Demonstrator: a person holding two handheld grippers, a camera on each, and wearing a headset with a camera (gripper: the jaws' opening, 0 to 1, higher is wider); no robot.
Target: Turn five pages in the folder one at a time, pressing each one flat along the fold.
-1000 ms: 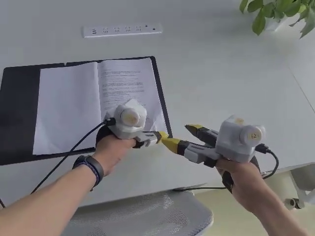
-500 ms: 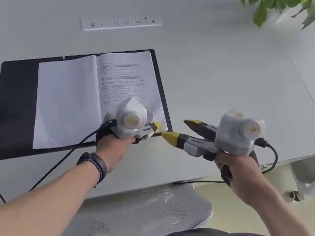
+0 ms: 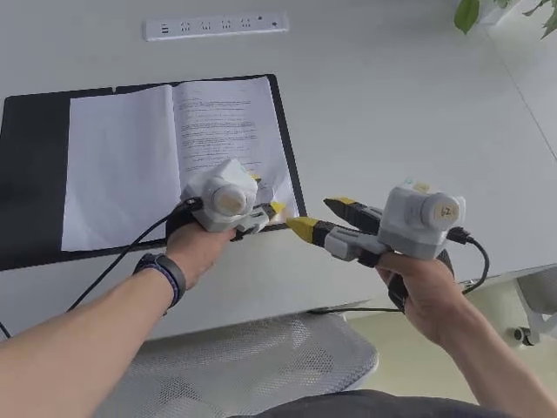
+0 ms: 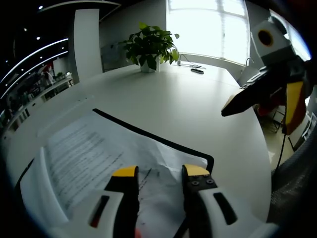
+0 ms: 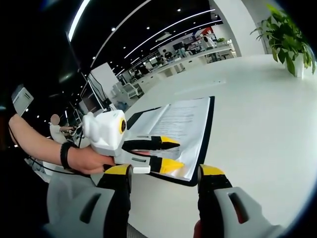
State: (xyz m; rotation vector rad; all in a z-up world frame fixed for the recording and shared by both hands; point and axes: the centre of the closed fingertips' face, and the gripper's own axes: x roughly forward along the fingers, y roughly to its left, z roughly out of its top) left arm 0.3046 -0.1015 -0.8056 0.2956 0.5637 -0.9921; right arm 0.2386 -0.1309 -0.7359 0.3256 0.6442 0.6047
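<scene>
So the biggest thing is the white table [image 3: 392,104], and the black folder [image 3: 35,200] lies open and flat on its left part, close to the near edge. Opened out, its long axis runs left to right, while the fold between the pages runs near to far, leaning a bit to the right at the far end. The tops of the pages point to the far side. The blank page [image 3: 117,183] is on the left of the fold and the printed page [image 3: 226,131] is on the right.

A grey chair [image 3: 252,366] sits under the near edge of the table. A potted plant [image 4: 148,44] is far off on the right, and a white power strip [image 3: 215,25] lies past the folder's far edge.

The left gripper [image 3: 271,213] is at the near right corner of the printed page. In the left gripper view its jaws [image 4: 161,171] are parted and that corner sits crumpled and raised between them; whether they touch it, I can't tell. The right gripper [image 3: 318,215] hovers just right of that same corner, jaws wide apart with nothing in them, pointing left at the left gripper. There's a dark watch [image 3: 161,270] on the left wrist.
</scene>
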